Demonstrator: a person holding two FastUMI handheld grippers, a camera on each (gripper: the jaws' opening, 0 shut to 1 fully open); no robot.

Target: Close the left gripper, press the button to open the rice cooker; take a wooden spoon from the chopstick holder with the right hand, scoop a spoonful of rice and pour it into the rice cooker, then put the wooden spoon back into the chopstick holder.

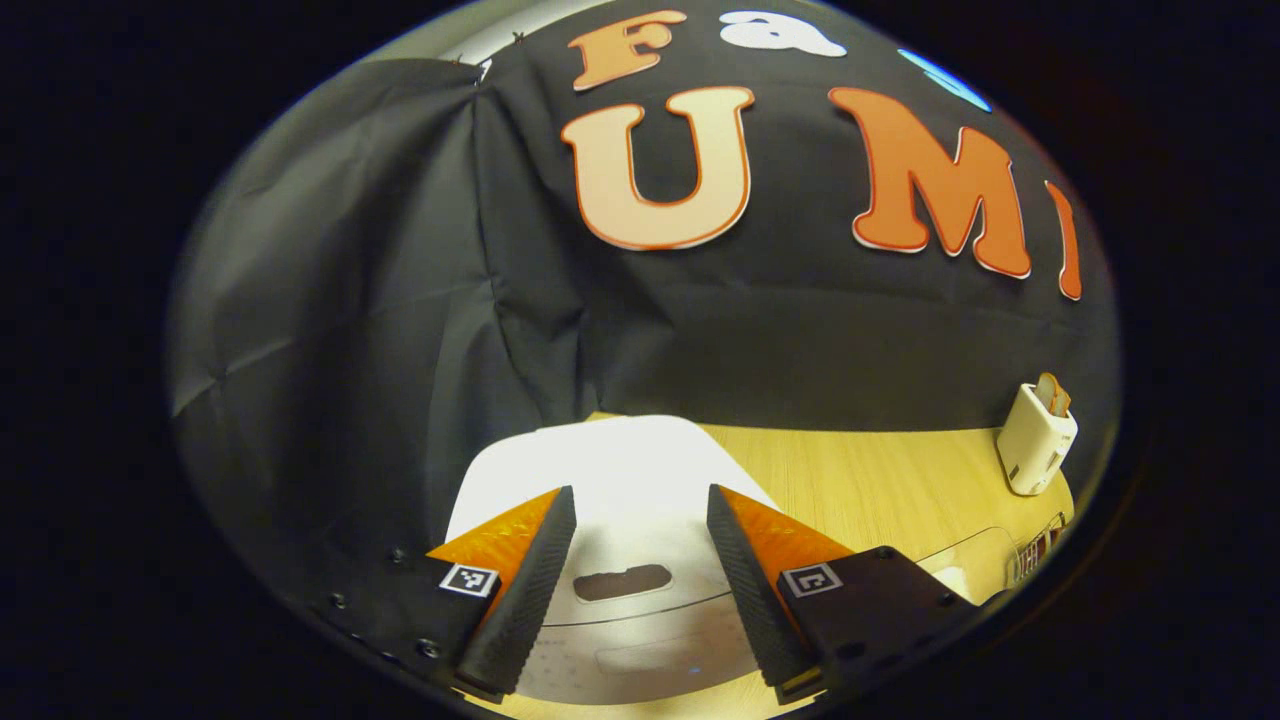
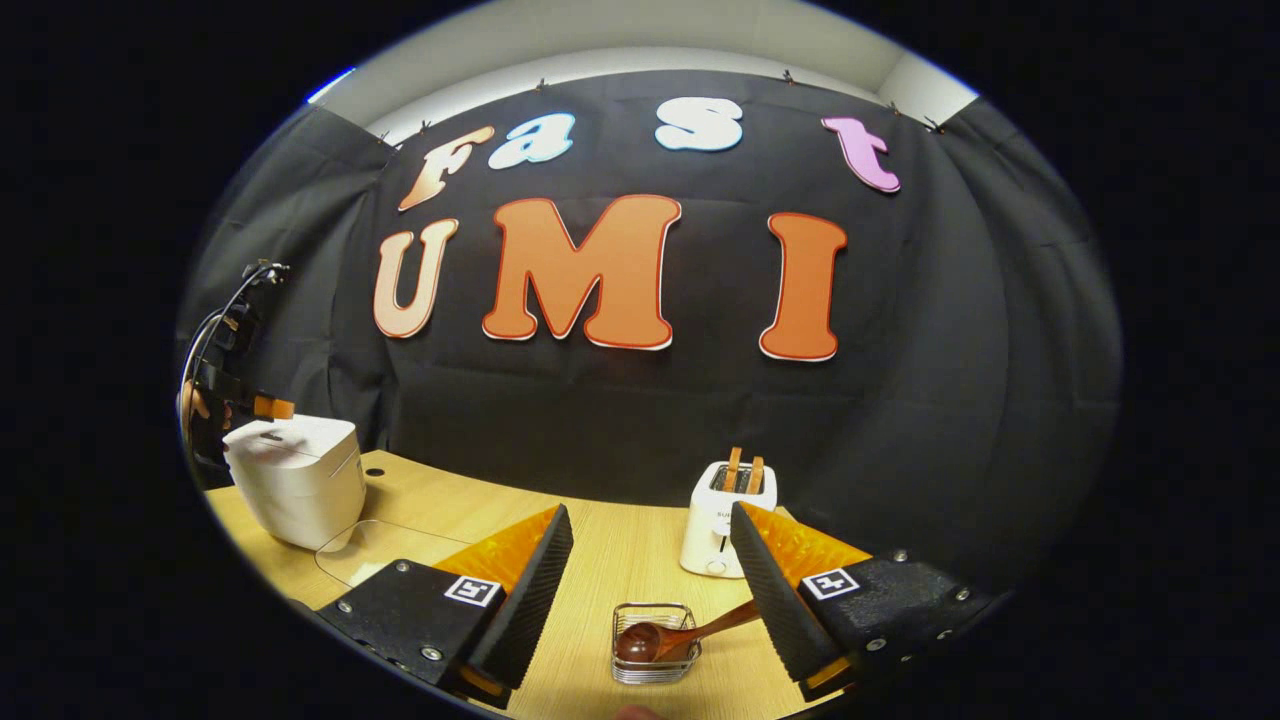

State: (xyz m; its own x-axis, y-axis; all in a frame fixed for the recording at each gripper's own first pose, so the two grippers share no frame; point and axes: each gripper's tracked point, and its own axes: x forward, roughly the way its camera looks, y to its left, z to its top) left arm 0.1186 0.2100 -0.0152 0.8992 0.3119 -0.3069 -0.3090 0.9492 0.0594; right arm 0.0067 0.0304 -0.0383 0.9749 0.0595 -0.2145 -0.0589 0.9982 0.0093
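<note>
Left tongs (image 1: pixel 640 590) agape, rice cooker (image 1: pixel 620 500) beneath

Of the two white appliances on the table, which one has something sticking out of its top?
The toaster: two slices rise from its slots. The rice cooker has a shut lid.

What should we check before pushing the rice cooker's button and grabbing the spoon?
1. Left gripper shut for pressing: not ok, its fingers stand apart.
2. Left gripper over the rice cooker: ok, the white lid lies just beyond its fingers.
3. Rice cooker lid down: ok, it looks closed in the right gripper view.
4. Wooden spoon in the wire chopstick holder: ok, bowl inside, handle leaning toward the right finger.
5. Right gripper open for the spoon: ok, fingers apart, holding nothing.
6. Which spot on the lid is the button: cannot tell.
</note>
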